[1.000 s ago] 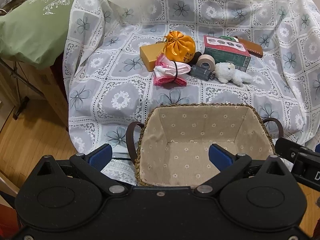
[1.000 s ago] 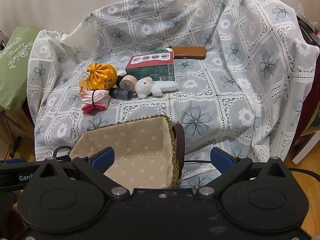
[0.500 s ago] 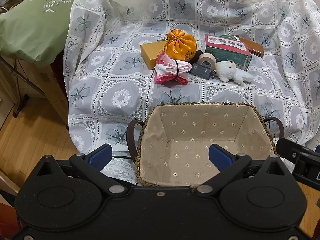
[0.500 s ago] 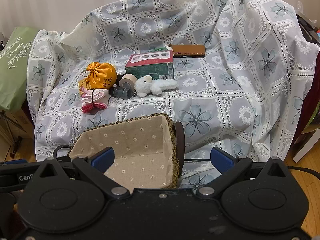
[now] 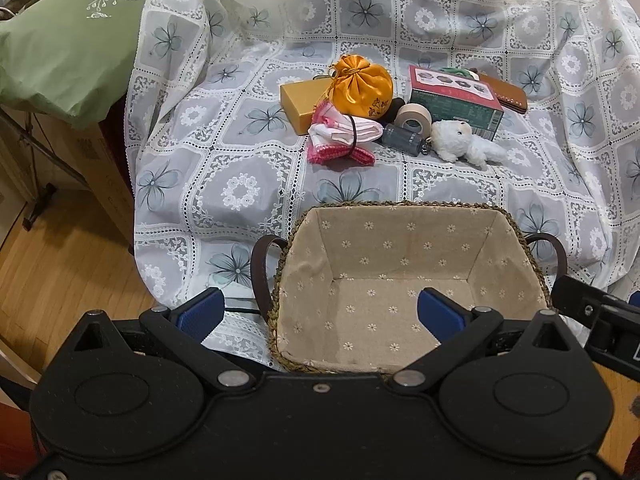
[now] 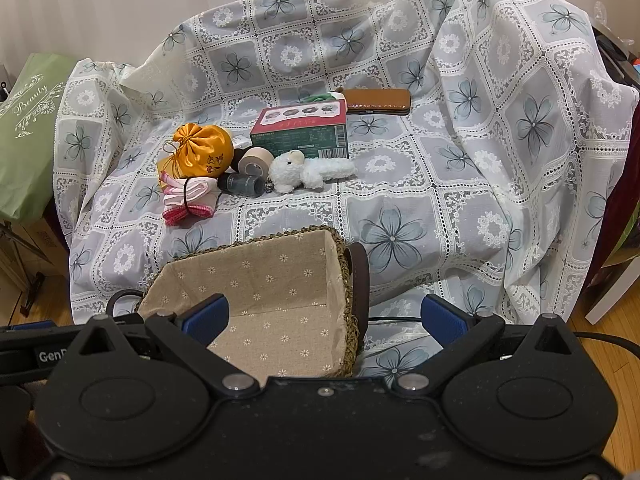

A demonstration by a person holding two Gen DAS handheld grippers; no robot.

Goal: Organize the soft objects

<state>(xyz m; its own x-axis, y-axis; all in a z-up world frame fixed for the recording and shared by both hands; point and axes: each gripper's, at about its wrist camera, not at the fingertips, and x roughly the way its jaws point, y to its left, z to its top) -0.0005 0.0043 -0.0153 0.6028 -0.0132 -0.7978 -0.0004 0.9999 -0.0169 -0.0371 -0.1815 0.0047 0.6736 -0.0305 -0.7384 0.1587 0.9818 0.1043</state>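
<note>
A woven basket [image 5: 404, 206] with a floral beige lining sits empty at the near edge of a covered seat; it also shows in the right wrist view [image 6: 348, 280]. Beyond it lie an orange satin pouch [image 5: 362, 86], a pink-and-white folded cloth tied with a band [image 5: 344, 136] and a white plush toy [image 5: 460, 140]. The same pouch [image 6: 202, 152], cloth [image 6: 188, 198] and plush toy [image 6: 308, 168] show in the right wrist view. My left gripper [image 5: 320, 314] is open and empty over the basket's near left side. My right gripper [image 6: 324, 318] is open and empty over its near right side.
Hard items sit among the soft ones: a yellow box [image 5: 302, 102], a tape roll [image 5: 414, 116], a dark cylinder [image 5: 402, 140], a green-and-red carton [image 5: 456, 98] and a brown case [image 5: 506, 92]. A green pillow [image 5: 68, 36] lies left. Wooden floor [image 5: 60, 264] lies below.
Both grippers have risen and tilted slightly, so the basket and the items sit a little lower in both views. Nothing has been taken hold of.
</note>
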